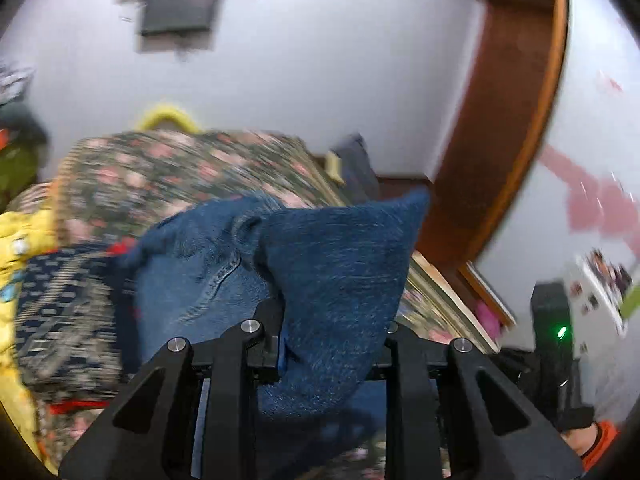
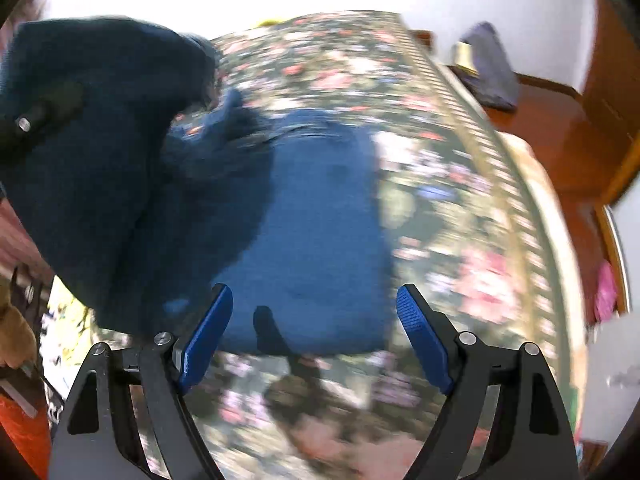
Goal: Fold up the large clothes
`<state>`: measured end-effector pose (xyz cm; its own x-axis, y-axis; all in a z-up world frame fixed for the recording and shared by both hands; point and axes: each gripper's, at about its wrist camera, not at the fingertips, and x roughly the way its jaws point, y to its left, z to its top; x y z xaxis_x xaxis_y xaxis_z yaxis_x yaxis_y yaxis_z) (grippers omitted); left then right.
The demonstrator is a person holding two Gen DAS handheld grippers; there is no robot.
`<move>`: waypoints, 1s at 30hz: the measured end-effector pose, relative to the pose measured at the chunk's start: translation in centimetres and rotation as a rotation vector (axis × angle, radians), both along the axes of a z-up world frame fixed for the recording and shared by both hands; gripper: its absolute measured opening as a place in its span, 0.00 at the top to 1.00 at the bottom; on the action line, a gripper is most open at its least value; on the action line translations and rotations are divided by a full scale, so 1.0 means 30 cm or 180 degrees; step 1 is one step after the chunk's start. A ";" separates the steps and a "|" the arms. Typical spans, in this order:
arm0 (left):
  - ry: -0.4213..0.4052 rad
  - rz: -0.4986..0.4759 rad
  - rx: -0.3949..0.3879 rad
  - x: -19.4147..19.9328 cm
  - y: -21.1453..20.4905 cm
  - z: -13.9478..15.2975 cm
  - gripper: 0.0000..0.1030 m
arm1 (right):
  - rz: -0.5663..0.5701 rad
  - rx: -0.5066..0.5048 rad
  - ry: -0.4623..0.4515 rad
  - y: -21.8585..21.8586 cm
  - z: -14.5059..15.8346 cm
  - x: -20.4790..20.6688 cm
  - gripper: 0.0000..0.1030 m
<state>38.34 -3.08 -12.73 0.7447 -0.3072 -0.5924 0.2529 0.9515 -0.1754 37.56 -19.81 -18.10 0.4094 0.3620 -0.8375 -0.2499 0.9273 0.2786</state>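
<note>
Blue jeans (image 2: pixel 316 216) lie on a bed with a floral cover (image 2: pixel 440 184). My left gripper (image 1: pixel 320 344) is shut on a flap of the jeans (image 1: pixel 340 272) and holds it lifted above the bed; its fingertips are hidden by the cloth. In the right wrist view that raised part of the jeans (image 2: pixel 100 152) hangs at the left with the left gripper (image 2: pixel 36 120) in it. My right gripper (image 2: pixel 314 320) is open and empty, just above the near hem of the flat jeans leg. Both views are motion-blurred.
A patterned dark cloth (image 1: pixel 64 304) and yellow fabric (image 1: pixel 12 240) lie on the bed's left side. A brown wooden door frame (image 1: pixel 508 120) and wooden floor (image 2: pixel 560 128) lie right of the bed. A dark bag (image 2: pixel 488 68) sits by the far wall.
</note>
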 end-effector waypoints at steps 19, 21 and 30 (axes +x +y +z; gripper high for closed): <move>0.0560 -0.0880 0.0687 -0.098 -0.267 -0.238 0.54 | -0.0340 -0.0047 -0.0134 -0.225 0.050 -0.078 0.21; 0.0563 -0.0904 0.0674 -0.115 -0.271 -0.224 0.46 | -0.0313 -0.0049 -0.0212 -0.220 0.072 -0.085 0.21; 0.0124 -0.0250 0.0757 -0.179 -0.131 -0.062 0.04 | -0.0179 -0.0058 -0.0416 -0.148 0.132 -0.101 0.21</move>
